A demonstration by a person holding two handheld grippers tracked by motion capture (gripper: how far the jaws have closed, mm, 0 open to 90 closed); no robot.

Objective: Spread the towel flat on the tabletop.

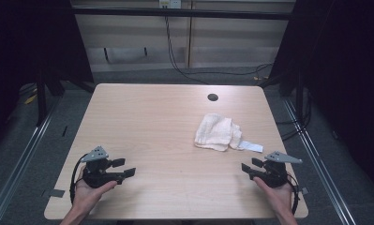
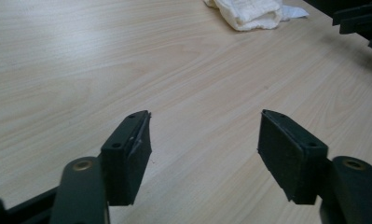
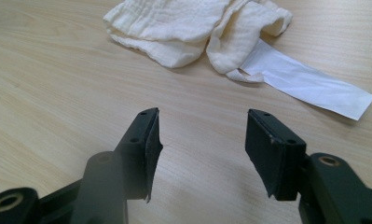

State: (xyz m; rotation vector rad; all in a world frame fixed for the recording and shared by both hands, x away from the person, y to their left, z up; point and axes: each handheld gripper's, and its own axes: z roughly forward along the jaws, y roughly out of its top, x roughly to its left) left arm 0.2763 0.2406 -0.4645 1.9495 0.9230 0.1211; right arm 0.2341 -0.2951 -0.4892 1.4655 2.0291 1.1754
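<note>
Cloth (image 1: 216, 132), cream-white, crumpled in a loose heap, lies on the wooden table (image 1: 152, 126), right of the table's middle and nearer than the round cable hole (image 1: 213, 97) at the far edge. White paper tag (image 1: 251, 146) sticks out flat from the cloth's near-right corner, touching it. Right gripper view: cloth (image 3: 174, 28) just ahead of the jaws, tag (image 3: 309, 86) ahead and to their right, nothing between the pads. Right gripper (image 1: 248, 166) sits low over the table, nearer than the cloth and a bit right of it, near but apart from the tag; jaws spread wide, empty, aimed toward the table's middle. Left gripper (image 1: 123, 168) is well apart from the cloth, far to its left at the near edge, jaws also spread, gripping nothing. Left gripper view: bare wood between the pads, cloth (image 2: 249, 11) far off at top, the right gripper (image 2: 361, 23) at the top right corner. Each tool is held by a hand coming in from the near edge: left hand (image 1: 88, 190), right hand (image 1: 278, 192). Cables on the floor beyond the table.
</note>
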